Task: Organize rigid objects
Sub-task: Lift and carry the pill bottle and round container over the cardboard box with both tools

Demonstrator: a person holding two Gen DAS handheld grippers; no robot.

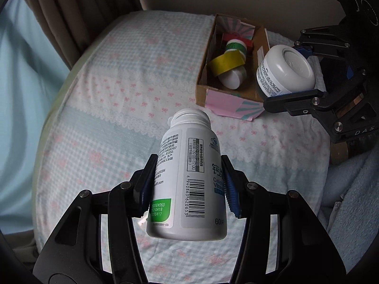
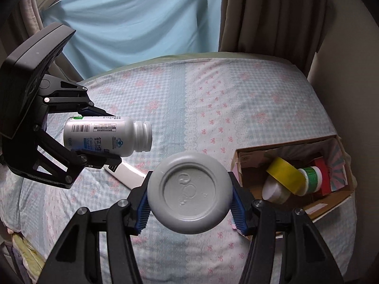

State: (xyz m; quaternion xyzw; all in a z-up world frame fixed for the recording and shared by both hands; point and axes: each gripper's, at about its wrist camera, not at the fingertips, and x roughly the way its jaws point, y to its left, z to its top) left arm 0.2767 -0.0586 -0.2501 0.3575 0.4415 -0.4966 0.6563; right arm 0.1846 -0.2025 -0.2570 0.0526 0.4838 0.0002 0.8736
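My left gripper [image 1: 189,184] is shut on a white vitamin bottle [image 1: 189,179] with no cap, held above the bed; it also shows in the right wrist view [image 2: 106,137]. My right gripper [image 2: 189,203] is shut on a white jar [image 2: 189,191], its base facing the camera. In the left wrist view the jar [image 1: 284,71] hangs at the right wall of an open cardboard box [image 1: 227,104]. The box [image 2: 331,206] holds a yellow tape roll [image 2: 286,175], a green tape roll [image 2: 312,179], a white jar [image 2: 274,193] and a red item [image 2: 323,172].
The bed has a checked blue and pink sheet [image 1: 123,108]. A flat white object [image 2: 128,175] lies on it under the left gripper. Brown curtains [image 2: 272,11] and a light blue cloth [image 2: 132,19] hang behind. A fluffy blue blanket [image 1: 350,189] lies at the right.
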